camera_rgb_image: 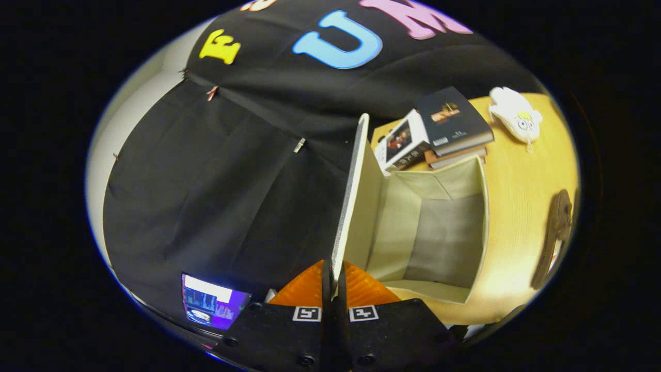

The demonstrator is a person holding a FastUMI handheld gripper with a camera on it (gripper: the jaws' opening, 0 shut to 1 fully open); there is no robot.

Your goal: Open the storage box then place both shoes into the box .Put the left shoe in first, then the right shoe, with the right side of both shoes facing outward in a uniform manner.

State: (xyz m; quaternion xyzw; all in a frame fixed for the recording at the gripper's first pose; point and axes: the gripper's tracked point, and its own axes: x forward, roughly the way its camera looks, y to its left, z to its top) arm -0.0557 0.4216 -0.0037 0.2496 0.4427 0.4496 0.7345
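The storage box (439, 227) lies open on the wooden table, its pale inside bare. Its lid (353, 191) stands raised on edge, and my gripper (334, 281) is shut on the lid's near edge, both fingers pressed against the thin panel. A dark brown shoe (555, 235) lies on the table to the right of the box, beyond my fingers.
A stack of books (444, 132) rests on the wooden table (516, 206) behind the box, with a white plush toy (516, 116) to their right. A lit screen (211, 305) glows low on the left, beside my fingers. Black cloth wall fills the left side.
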